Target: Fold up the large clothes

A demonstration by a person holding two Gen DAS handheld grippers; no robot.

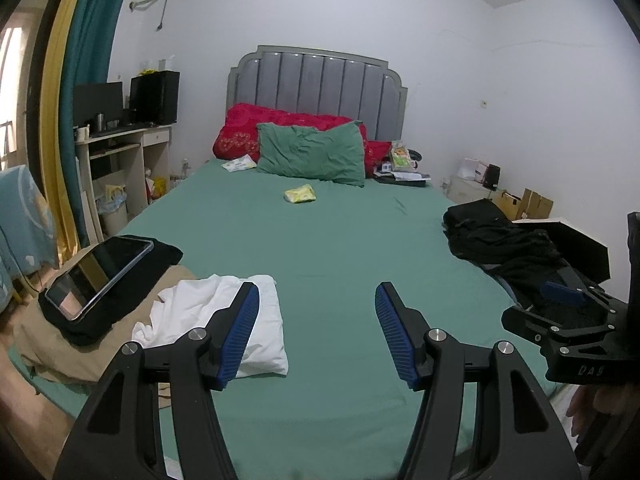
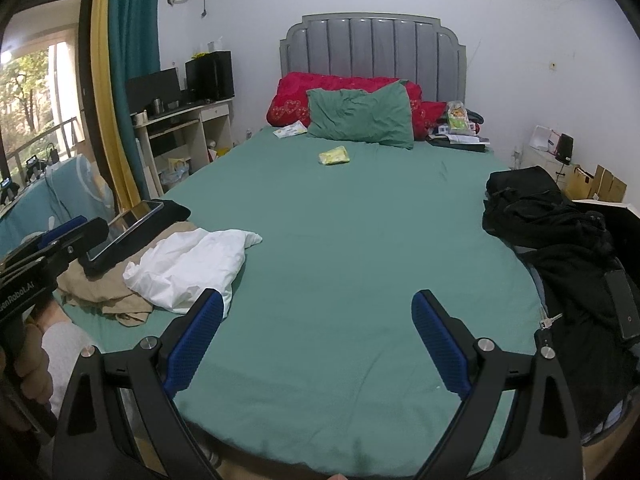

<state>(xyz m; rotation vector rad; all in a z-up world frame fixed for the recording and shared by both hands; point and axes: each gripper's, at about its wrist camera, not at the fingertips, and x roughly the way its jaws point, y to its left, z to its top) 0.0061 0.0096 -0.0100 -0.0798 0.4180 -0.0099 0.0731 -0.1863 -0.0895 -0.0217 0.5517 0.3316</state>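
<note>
At the foot edge of the bed (image 1: 340, 248), both grippers hang above the green sheet, each with its blue-padded fingers spread wide apart and holding nothing. The left gripper (image 1: 316, 336) points up the bed toward the headboard (image 1: 316, 88), its left finger (image 1: 240, 332) overlapping in view a crumpled white garment (image 1: 224, 320). That garment lies near the left foot corner, partly on top of a beige garment (image 1: 80, 344) that spreads toward the left edge. A folded black cloth (image 1: 132, 280) rests on the beige one, and a tablet (image 1: 100, 276) leans tilted on the black cloth, screen up. The right gripper (image 2: 318, 344) is over bare sheet near the foot edge. Along the right edge of the bed sits a heap of black clothes (image 2: 540, 216); a phone (image 2: 624, 304) lies on it and a key (image 2: 550, 322) just beside it. At the head end a green pillow (image 1: 312, 154) leans against red bedding (image 1: 248, 128), with a small yellow packet (image 1: 300, 194) on the sheet in front of it and a pile of papers and small items (image 1: 402, 168) at the right head corner.
</note>
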